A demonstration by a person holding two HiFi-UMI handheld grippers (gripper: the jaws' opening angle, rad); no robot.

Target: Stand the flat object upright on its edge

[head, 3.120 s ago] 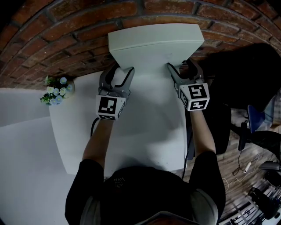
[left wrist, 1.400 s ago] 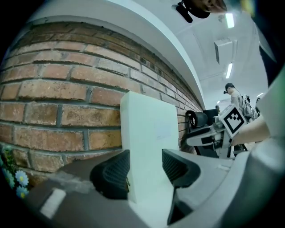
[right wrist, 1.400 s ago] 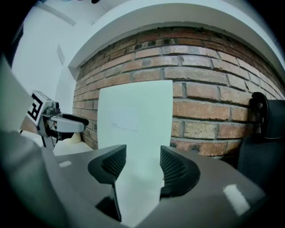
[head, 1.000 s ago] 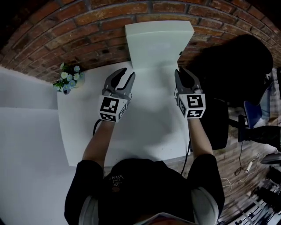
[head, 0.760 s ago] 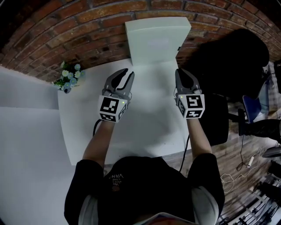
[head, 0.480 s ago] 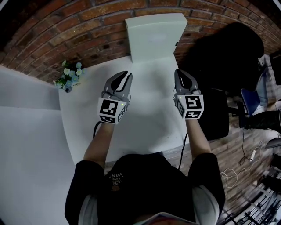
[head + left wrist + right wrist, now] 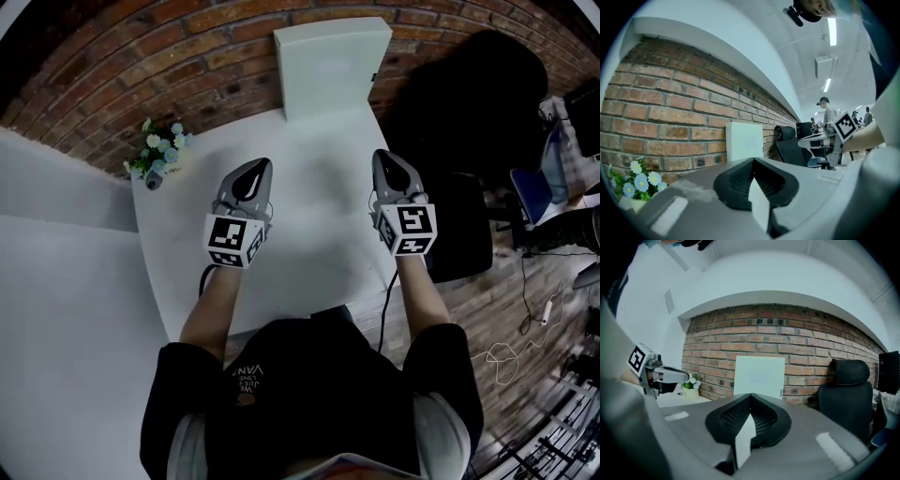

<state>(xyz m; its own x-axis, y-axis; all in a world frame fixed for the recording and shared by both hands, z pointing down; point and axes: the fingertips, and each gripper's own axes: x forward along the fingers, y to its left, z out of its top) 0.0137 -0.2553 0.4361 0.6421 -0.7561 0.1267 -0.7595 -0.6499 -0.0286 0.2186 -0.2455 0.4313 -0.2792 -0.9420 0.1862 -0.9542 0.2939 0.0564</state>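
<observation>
The flat object, a pale white panel (image 7: 330, 67), stands upright on its edge at the far end of the white table (image 7: 319, 253), leaning against the brick wall. It shows too in the left gripper view as the panel (image 7: 744, 141) and in the right gripper view as the panel (image 7: 759, 376). My left gripper (image 7: 258, 167) is shut and empty over the table, well short of the panel. My right gripper (image 7: 384, 156) is also shut with nothing in it, to the right and equally far from the panel.
A small pot of blue and white flowers (image 7: 157, 155) sits at the table's far left corner. A black office chair (image 7: 464, 225) stands right of the table. A brick wall (image 7: 169, 56) backs the table. Cables lie on the wooden floor (image 7: 525, 347).
Both grippers let go of the panel, drew back toward me over the table and shut. The panel stays upright against the wall.
</observation>
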